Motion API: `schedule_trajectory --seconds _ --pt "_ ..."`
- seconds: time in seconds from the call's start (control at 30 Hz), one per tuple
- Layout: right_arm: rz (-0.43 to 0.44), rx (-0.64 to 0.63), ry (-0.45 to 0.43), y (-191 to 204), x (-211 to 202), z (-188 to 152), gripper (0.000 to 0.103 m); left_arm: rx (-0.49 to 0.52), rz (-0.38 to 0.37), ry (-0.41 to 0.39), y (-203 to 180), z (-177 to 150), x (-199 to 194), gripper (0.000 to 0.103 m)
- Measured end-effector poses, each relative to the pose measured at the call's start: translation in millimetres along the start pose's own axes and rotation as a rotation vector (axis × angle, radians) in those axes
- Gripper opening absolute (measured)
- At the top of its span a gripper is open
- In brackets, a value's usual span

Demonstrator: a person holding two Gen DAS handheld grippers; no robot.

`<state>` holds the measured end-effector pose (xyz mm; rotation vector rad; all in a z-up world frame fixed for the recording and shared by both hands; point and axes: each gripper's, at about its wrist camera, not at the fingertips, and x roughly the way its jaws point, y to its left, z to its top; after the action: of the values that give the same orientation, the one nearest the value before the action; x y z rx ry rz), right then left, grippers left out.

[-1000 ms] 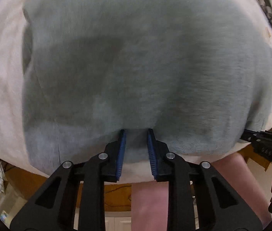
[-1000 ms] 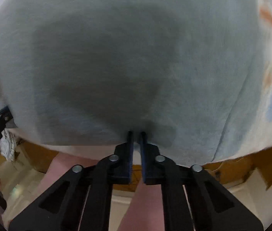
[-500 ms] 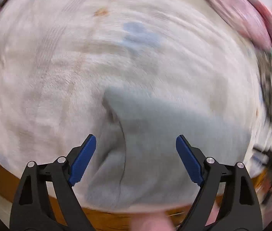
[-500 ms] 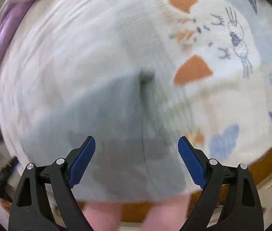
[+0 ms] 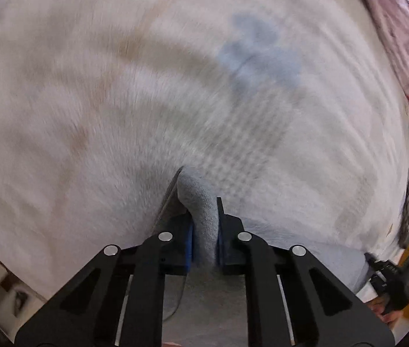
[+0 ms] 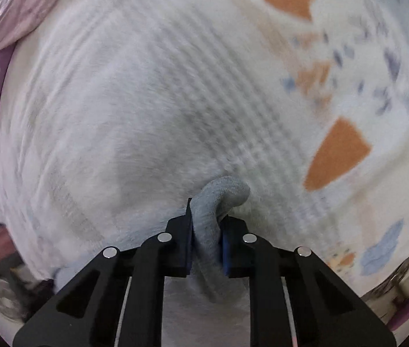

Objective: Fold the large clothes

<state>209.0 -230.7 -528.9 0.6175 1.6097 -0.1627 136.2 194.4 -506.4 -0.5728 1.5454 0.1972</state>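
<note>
- Left wrist view: the left gripper (image 5: pixel 204 228) sits at lower centre, its blue-padded fingers (image 5: pixel 188 245) pressed together on a bunched ridge of the grey garment (image 5: pixel 201 219). The pinch looks meant to give a firm hold on one end of an edge so the cloth can be carried over for a fold.
- Here the grey garment runs from the clamp up to a point just above it, and a flatter grey band trails to the lower right of the frame toward the other tool, the right gripper (image 5: pixel 389 277). I judge its long axis to lie left to right along the bottom.
- Behind it the white patterned bedspread (image 5: pixel 117 101) fills the frame, blurred; a pink cloth (image 5: pixel 401 43) lies at the upper right.
- Right wrist view: the right gripper (image 6: pixel 206 231) at lower centre is likewise clamped on a rolled grey garment (image 6: pixel 218 199) fold, which curls up and to the right above the fingers.
- The rest of the garment hangs below the fingers, mostly hidden; the bedspread (image 6: pixel 146 101) with orange patches lies behind.
</note>
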Motion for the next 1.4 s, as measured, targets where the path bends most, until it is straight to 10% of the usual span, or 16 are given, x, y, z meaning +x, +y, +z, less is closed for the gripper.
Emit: schedule_trajectory --seconds 0.37,0.57,0.67,0.9,1.13,1.4 --pt "0.087 -0.037 -0.175 50 -82 82 0.013 0.054 -0.135 -0.147 -79 80 -53 0.012" --pt "-0.085 -0.03 -0.268 77 -100 139 0.063 0.097 0.111 -0.209 -118 143 -65 0.036" --pt "-0.133 -0.243 -0.42 105 -123 109 0.064 0.198 0.093 -0.283 -131 124 -75 0.039" --pt "0.077 -0.619 -0.368 175 -60 31 0.006 0.441 -0.021 -0.337 -174 51 -41 0.021" --pt "0.142 -0.672 -0.347 206 38 0 0.001 0.472 0.031 -0.495 -194 32 48 0.01" --pt "0.132 -0.85 -0.46 172 27 31 0.0 0.606 0.15 -0.58 -180 62 55 0.003"
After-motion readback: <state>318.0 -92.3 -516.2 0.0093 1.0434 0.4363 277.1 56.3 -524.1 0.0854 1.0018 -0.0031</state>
